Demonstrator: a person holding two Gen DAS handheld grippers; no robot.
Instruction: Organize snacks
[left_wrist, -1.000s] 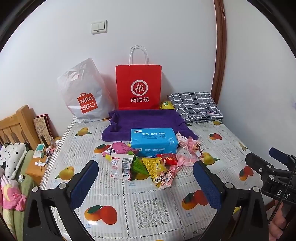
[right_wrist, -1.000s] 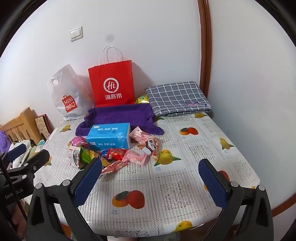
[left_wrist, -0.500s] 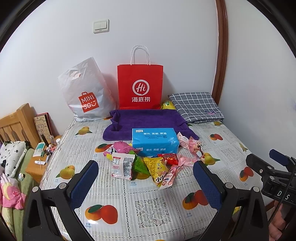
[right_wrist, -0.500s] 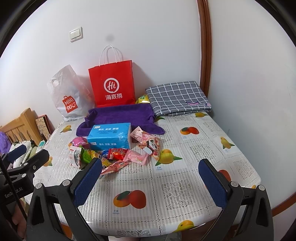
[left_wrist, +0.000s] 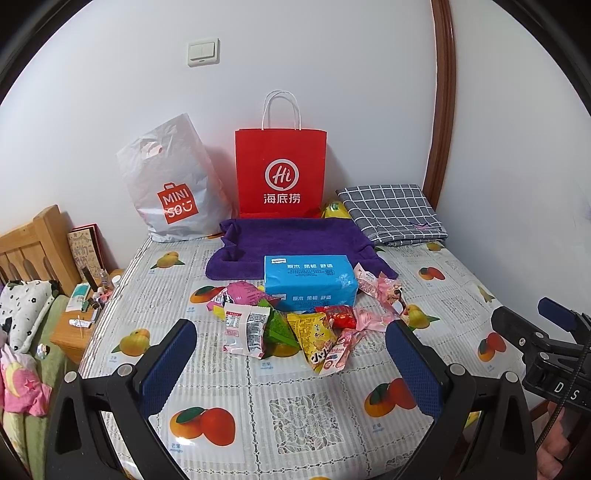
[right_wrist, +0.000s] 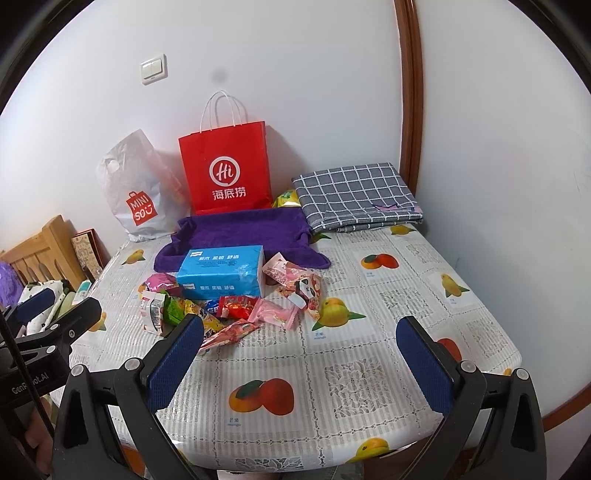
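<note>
A heap of snack packets (left_wrist: 295, 328) lies mid-table on the fruit-print cloth: white, green, yellow, red and pink wrappers. It also shows in the right wrist view (right_wrist: 229, 310). A blue tissue pack (left_wrist: 308, 280) sits just behind it, in front of a purple cloth tray (left_wrist: 295, 240). My left gripper (left_wrist: 291, 350) is open and empty, above the near side of the heap. My right gripper (right_wrist: 299, 343) is open and empty, to the right of the heap, over the bare cloth.
A red paper bag (left_wrist: 280, 171) and a white Miniso plastic bag (left_wrist: 170, 192) stand against the back wall. A folded grey checked cloth (left_wrist: 391, 214) lies back right. A wooden bed frame and cluttered nightstand (left_wrist: 74, 325) stand left of the table.
Both views have shifted only slightly; the left gripper has crept a little forward and up. Nothing on the table has moved.
</note>
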